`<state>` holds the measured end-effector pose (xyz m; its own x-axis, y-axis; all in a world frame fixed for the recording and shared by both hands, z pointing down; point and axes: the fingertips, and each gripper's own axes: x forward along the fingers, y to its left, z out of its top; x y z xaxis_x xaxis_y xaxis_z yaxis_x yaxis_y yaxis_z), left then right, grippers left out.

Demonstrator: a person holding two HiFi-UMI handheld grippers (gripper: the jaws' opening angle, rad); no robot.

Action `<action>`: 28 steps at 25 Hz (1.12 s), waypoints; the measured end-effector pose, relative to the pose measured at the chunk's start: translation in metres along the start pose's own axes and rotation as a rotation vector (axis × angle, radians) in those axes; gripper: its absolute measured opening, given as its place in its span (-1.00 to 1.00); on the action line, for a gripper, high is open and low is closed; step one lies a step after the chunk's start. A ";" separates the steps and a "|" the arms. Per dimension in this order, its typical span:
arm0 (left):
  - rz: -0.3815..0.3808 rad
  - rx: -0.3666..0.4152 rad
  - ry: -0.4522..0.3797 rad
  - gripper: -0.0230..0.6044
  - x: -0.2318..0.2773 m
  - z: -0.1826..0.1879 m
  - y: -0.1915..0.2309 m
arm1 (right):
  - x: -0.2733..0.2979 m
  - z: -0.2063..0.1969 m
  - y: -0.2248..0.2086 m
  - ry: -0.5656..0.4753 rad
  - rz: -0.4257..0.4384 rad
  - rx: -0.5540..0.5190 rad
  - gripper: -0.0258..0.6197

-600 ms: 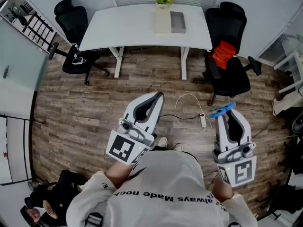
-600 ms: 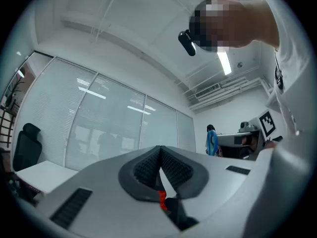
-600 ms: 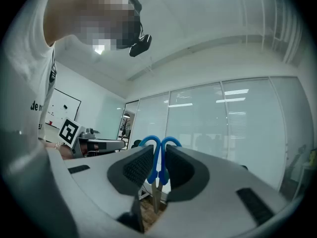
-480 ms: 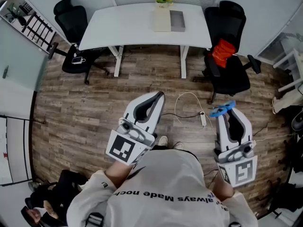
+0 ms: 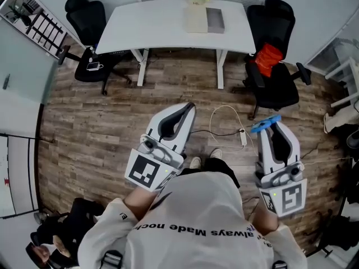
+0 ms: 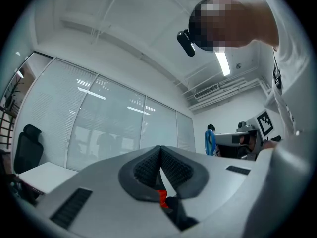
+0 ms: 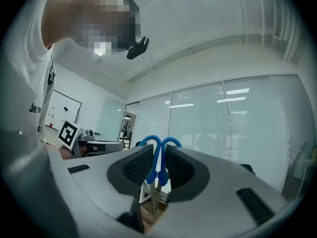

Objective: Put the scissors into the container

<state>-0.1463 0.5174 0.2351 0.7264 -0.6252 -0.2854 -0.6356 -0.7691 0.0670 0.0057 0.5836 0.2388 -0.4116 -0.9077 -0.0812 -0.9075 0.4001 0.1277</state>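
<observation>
Head view: left gripper [image 5: 187, 107] and right gripper [image 5: 272, 125] pointing forward, scissors [image 5: 262, 126] between right fingers.

Head view: the right gripper [image 5: 276, 129] is covering the blades of the scissors [image 5: 265, 125], leaving only the blue handles showing; the container [image 5: 215, 20] on the far table [image 5: 157, 21] is appearing too small to tell its contents.
</observation>
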 end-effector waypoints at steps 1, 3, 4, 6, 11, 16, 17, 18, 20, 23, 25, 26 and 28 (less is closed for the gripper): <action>0.001 -0.002 0.000 -0.86 0.001 0.000 0.002 | 0.003 0.000 0.000 0.002 0.003 0.000 -0.64; 0.004 -0.003 0.002 -0.86 0.003 -0.001 0.007 | 0.009 0.000 -0.001 0.004 0.006 -0.004 -0.64; 0.008 -0.002 0.004 -0.86 0.004 -0.002 0.009 | 0.011 0.000 -0.001 0.004 0.006 -0.007 -0.64; 0.012 0.000 0.005 -0.86 0.007 -0.003 0.013 | 0.016 0.000 -0.003 0.002 0.008 -0.014 -0.65; 0.010 -0.002 0.007 -0.86 0.022 -0.010 0.021 | 0.030 -0.006 -0.015 -0.001 0.012 -0.018 -0.65; 0.003 -0.004 0.013 -0.86 0.045 -0.019 0.027 | 0.043 -0.014 -0.035 0.003 0.008 -0.017 -0.65; 0.003 -0.003 0.016 -0.86 0.051 -0.021 0.028 | 0.045 -0.015 -0.040 0.004 0.008 -0.015 -0.65; 0.003 -0.002 0.018 -0.86 0.056 -0.023 0.029 | 0.048 -0.017 -0.046 0.003 0.009 -0.013 -0.65; 0.004 -0.001 0.021 -0.86 0.068 -0.027 0.031 | 0.054 -0.019 -0.058 0.000 0.011 -0.010 -0.65; 0.010 0.000 0.025 -0.86 0.088 -0.034 0.036 | 0.065 -0.022 -0.077 -0.001 0.016 -0.006 -0.65; 0.014 0.002 0.028 -0.86 0.103 -0.039 0.039 | 0.072 -0.024 -0.090 -0.002 0.022 -0.004 -0.65; 0.015 0.003 0.030 -0.86 0.111 -0.041 0.040 | 0.076 -0.025 -0.097 -0.003 0.026 -0.003 -0.65; 0.017 0.004 0.035 -0.86 0.127 -0.046 0.042 | 0.082 -0.026 -0.111 -0.004 0.033 -0.002 -0.65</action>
<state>-0.0685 0.3993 0.2452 0.7239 -0.6426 -0.2510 -0.6492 -0.7576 0.0675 0.0751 0.4609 0.2434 -0.4421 -0.8933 -0.0811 -0.8930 0.4299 0.1329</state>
